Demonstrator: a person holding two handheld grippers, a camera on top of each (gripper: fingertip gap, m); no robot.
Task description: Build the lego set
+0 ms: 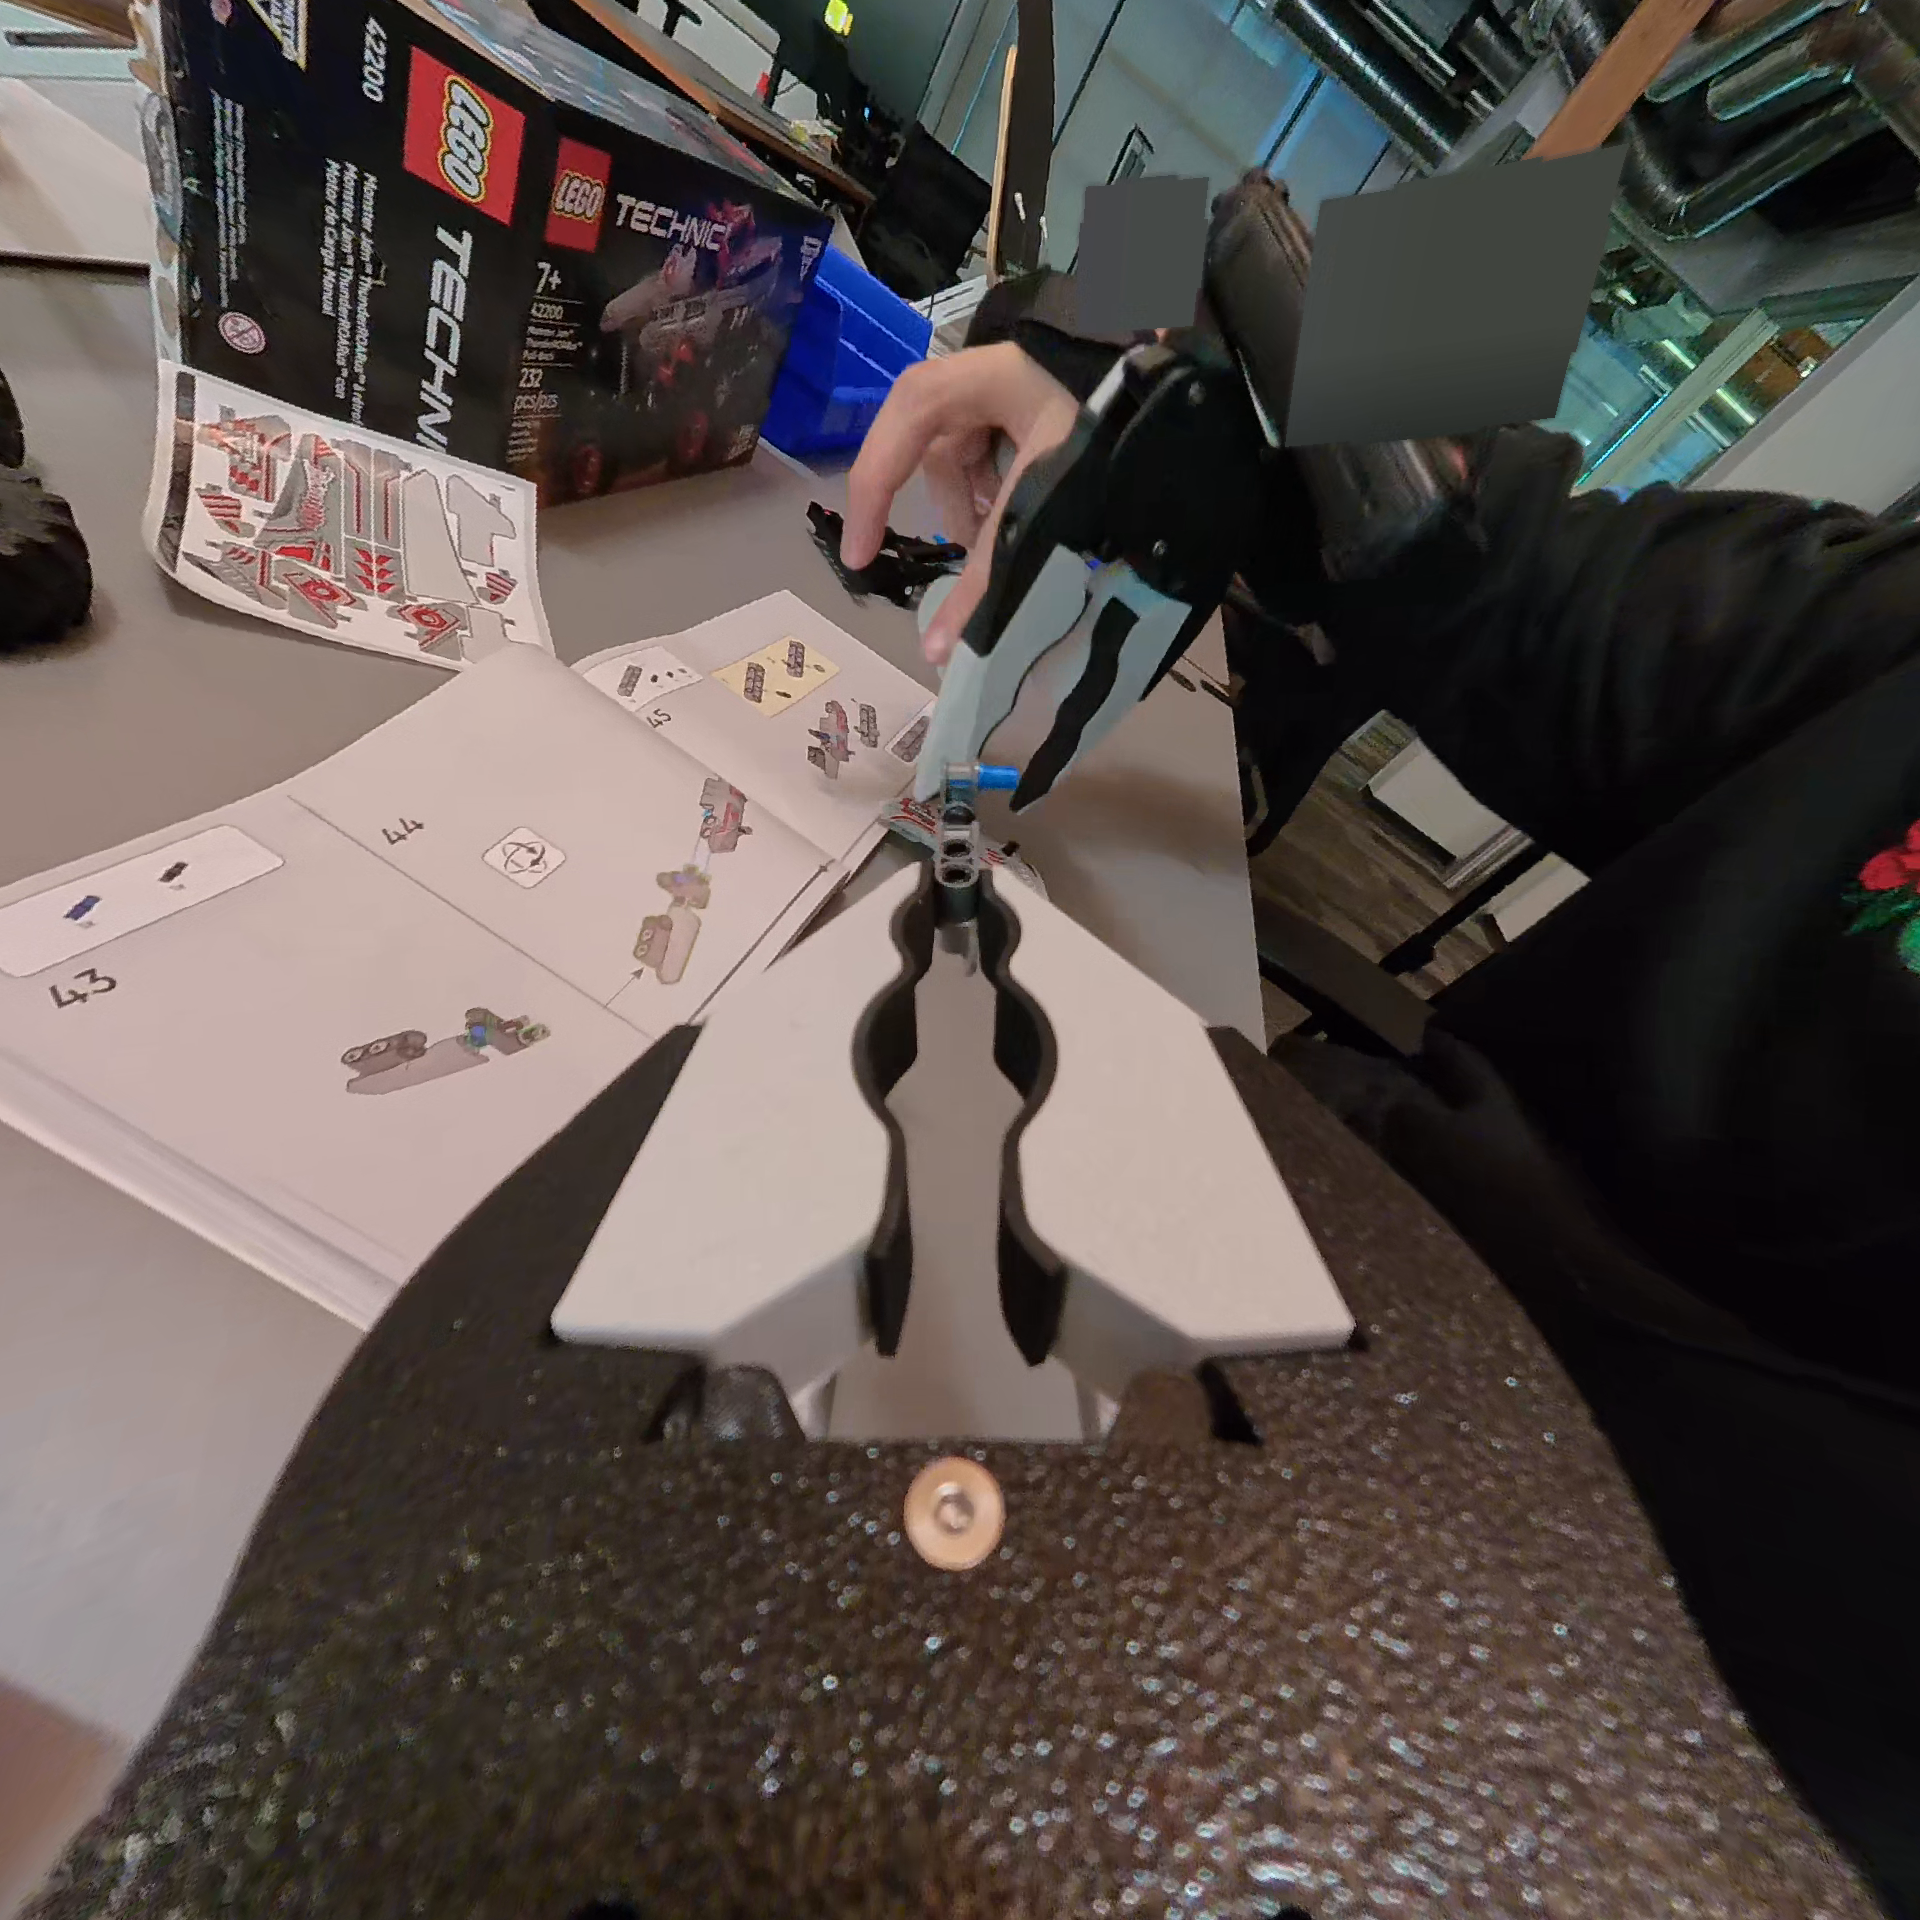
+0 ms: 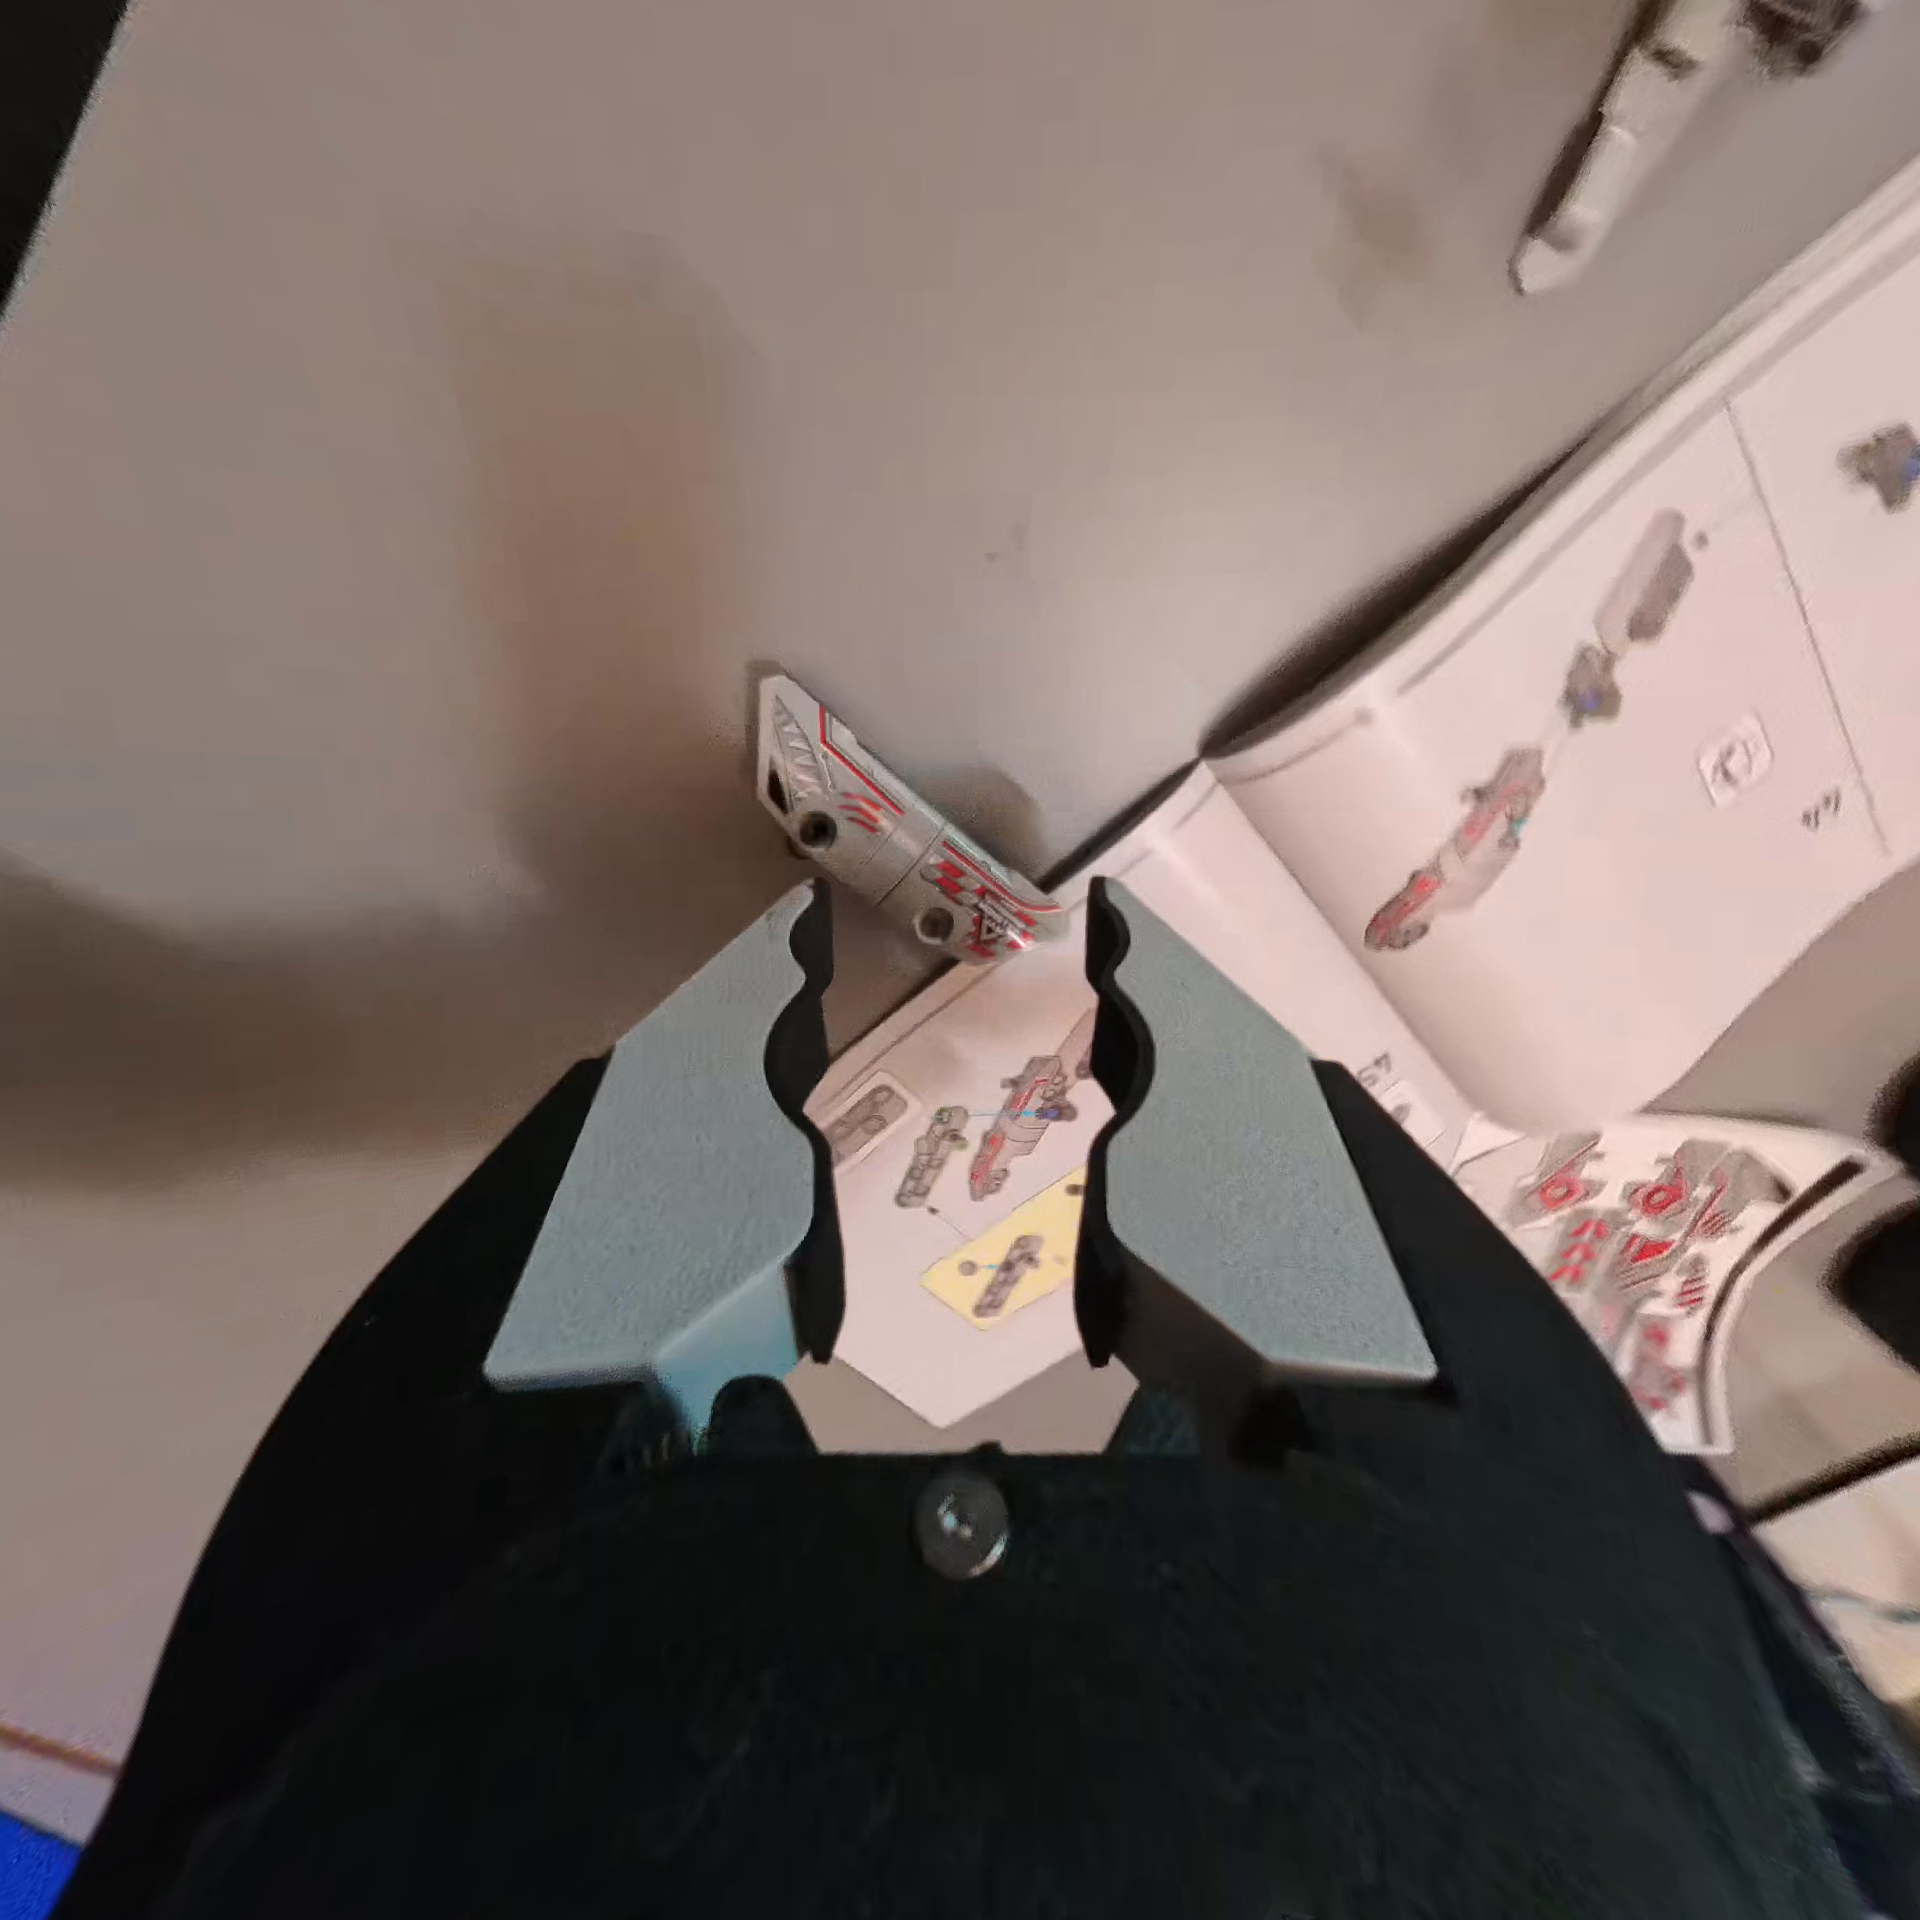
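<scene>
Grey-fingered black tool (image 1: pixel 961 883); black sleeve (image 1: pixel 1621 665), rose embroidery (image 1: pixel 1886 883).

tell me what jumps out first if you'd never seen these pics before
The left gripper fills the left wrist view, its fingers pinching a small dark grey lego piece beside the open instruction booklet. Just beyond it the right gripper hangs open, tips down. In the right wrist view, a grey panel with red stickers lies on the table just past the open fingers. The black lego box stands at the back.
</scene>
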